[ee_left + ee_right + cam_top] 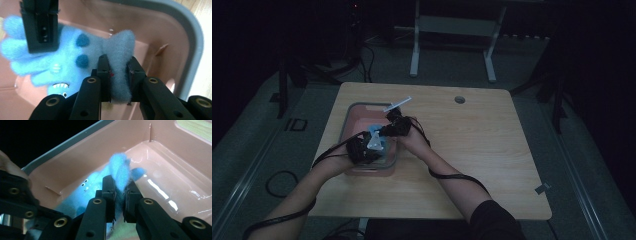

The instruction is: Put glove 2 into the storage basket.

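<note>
A fluffy light-blue plush toy [376, 138] with dark-blue spots and a small toothy face hangs inside a pink bin [353, 114] with a grey rim. My left gripper [362, 150] is at the bin's near side. In the left gripper view it [119, 61] is shut on a paler fuzzy limb of the toy [75, 55]. My right gripper [394, 125] comes in from the bin's far right. Its jaws [120, 183] pinch another blue limb of the toy [120, 165]. In the left gripper view the right gripper [40, 25] shows at the upper left, on the toy's far end.
The bin [196, 47] sits on the left half of a wooden table [472, 150], its glossy floor [162, 185] bare around the toy. A pale strip [397, 104] juts up by the bin's far rim. A round grommet hole [459, 99] lies near the table's far edge.
</note>
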